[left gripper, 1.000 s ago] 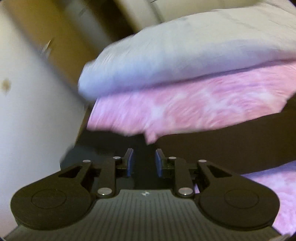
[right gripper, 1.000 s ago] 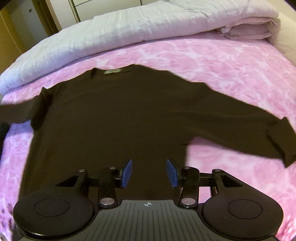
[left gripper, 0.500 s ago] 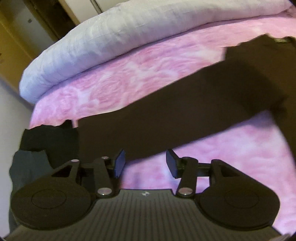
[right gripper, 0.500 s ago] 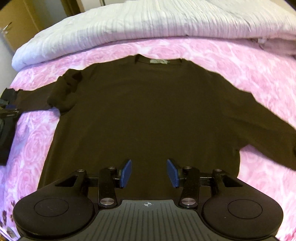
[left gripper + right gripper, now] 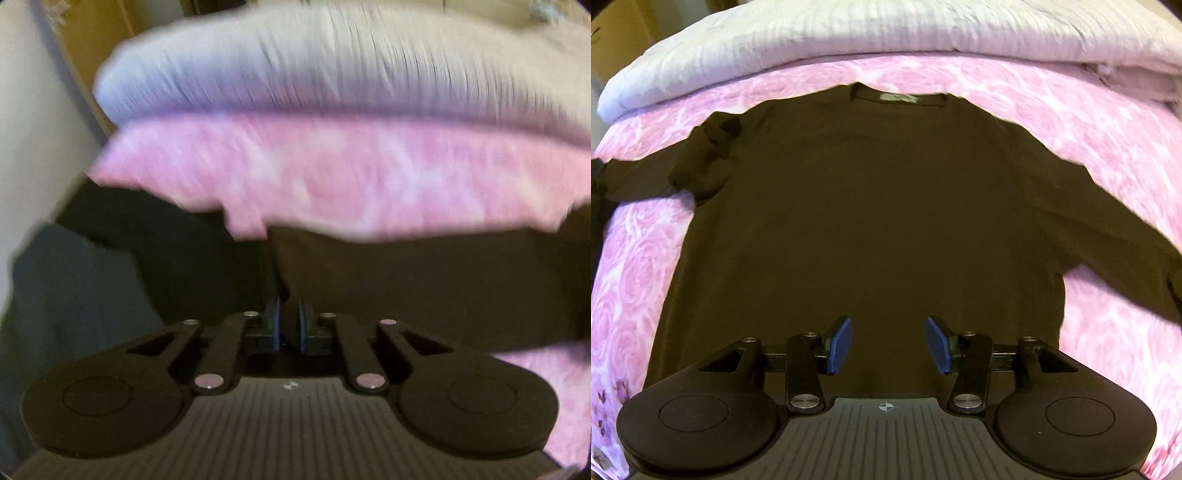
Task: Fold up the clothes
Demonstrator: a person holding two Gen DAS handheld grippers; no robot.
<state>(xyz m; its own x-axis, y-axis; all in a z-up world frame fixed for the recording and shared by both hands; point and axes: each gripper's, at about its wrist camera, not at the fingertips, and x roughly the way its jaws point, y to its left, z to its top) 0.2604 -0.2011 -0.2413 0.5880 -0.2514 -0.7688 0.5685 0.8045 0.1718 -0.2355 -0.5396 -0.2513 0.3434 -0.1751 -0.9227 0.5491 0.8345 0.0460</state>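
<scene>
One dark long-sleeved sweater lies flat on the pink rose-print bedspread, neck toward the folded pale quilt at the far side. At far left, the left gripper has its blue pads nearly together, pinching dark fabric at the end of the sweater's left sleeve; that view is blurred. Only this view shows a separate dark grey-blue cloth lying left of the gripper. The bunched shoulder shows only in the right wrist view. A small pale neck label is visible; its writing is unreadable. The right gripper hovers over the sweater's hem, jaws spread wide, holding nothing.
</scene>
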